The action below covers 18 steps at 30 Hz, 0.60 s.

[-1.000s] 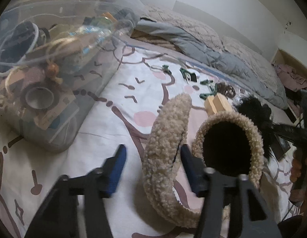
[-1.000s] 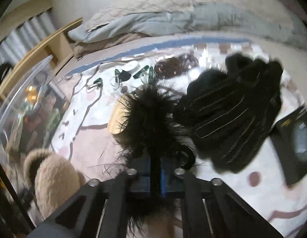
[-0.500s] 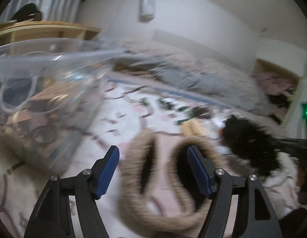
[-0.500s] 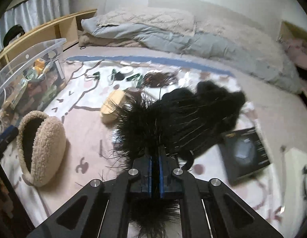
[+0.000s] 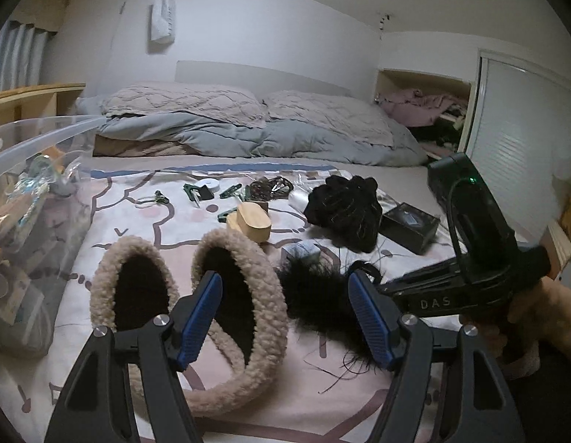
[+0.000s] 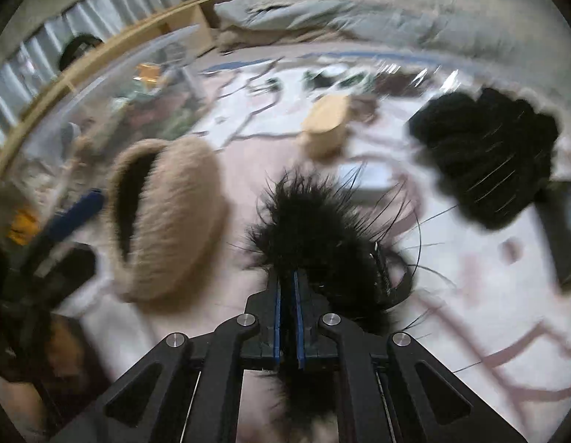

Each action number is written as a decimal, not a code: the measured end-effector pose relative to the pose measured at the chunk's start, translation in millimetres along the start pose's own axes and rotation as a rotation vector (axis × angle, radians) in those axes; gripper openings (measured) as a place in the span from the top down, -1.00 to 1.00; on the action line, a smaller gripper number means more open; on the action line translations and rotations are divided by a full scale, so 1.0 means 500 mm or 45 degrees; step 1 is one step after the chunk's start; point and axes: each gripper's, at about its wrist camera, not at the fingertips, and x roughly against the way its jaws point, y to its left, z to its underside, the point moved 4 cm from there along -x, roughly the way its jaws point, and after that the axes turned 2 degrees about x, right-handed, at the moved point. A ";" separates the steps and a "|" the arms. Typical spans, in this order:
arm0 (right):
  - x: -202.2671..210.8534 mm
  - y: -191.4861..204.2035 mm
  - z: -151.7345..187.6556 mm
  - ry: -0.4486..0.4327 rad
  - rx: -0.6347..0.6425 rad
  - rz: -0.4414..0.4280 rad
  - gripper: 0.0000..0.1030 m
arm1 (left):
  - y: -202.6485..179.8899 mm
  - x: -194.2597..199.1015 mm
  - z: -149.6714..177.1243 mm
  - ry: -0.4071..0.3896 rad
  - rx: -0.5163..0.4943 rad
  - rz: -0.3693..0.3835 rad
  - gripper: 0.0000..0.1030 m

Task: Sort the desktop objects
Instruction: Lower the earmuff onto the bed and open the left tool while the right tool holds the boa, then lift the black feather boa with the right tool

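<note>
A beige fuzzy headband [image 5: 245, 295] lies looped on the patterned bedspread, just ahead of my left gripper [image 5: 285, 317], which is open and empty above it. The headband also shows in the right wrist view [image 6: 175, 221]. My right gripper [image 6: 287, 317] is shut on a black feathery hair piece [image 6: 315, 229] and holds it over the bedspread. In the left wrist view the black hair piece [image 5: 315, 295] and the right gripper's body [image 5: 470, 258] sit right of the headband.
A clear plastic bin [image 5: 23, 199] full of small items stands at the left. A black knitted item [image 5: 344, 210], a wooden block [image 5: 252, 221], a dark box [image 5: 411, 225], green clips [image 5: 230, 192] and a white roll [image 5: 208, 184] lie farther back. Pillows and duvet [image 5: 248, 133] behind.
My left gripper has pulled back and lifted away from the headband, which stays on the bedspread. My right gripper has swung left towards the headband, still holding the black hair piece.
</note>
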 end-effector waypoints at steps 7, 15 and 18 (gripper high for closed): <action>-0.007 0.013 0.022 0.078 -0.128 -0.259 0.89 | 0.008 0.000 0.005 0.008 0.011 -0.034 -0.38; 0.091 0.012 0.002 -0.191 -0.031 -0.099 -0.47 | 0.049 0.008 0.001 -0.008 0.100 -0.126 -0.41; 0.110 -0.004 0.002 -0.249 -0.005 -0.011 -0.47 | 0.071 0.021 -0.006 -0.057 0.136 -0.204 -0.61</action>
